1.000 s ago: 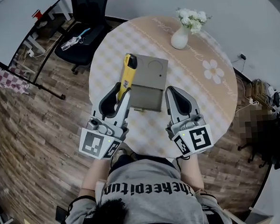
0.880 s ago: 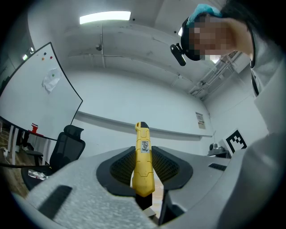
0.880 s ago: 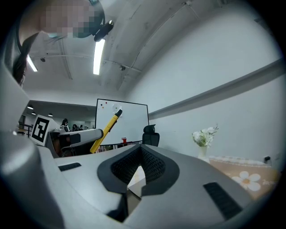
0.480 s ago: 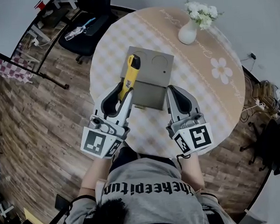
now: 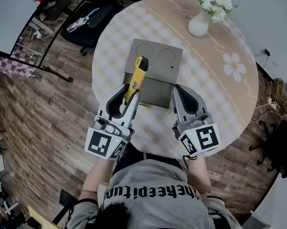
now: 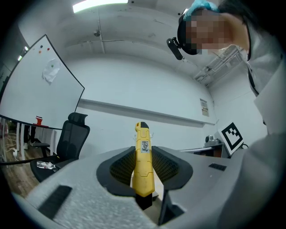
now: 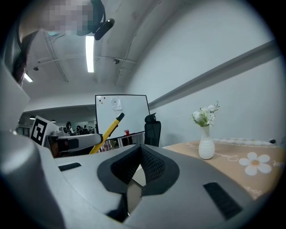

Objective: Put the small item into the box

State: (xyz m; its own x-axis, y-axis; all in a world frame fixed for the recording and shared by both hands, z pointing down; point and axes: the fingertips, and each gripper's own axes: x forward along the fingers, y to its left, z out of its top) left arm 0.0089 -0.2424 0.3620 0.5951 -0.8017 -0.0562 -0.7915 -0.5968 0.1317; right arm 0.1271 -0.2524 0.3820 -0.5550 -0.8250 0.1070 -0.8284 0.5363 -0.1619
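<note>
A round worktop [image 5: 216, 96] wears a beige checked cloth with 1 white daisy print [image 5: 234, 67]. Near its far edge stands a white vase [image 5: 199, 25] of pale flowers [image 5: 214, 1]. Beyond, on the wooden floor [image 5: 42, 133], a black office chair [image 5: 90, 20] sits beside a whiteboard [image 5: 4, 18].

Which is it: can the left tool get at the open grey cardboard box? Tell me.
Probably yes. The left tool, shut on the yellow utility knife, hovers at the left edge of the grey cardboard box with nothing between; the right tool seems to grip only its right edge.
</note>
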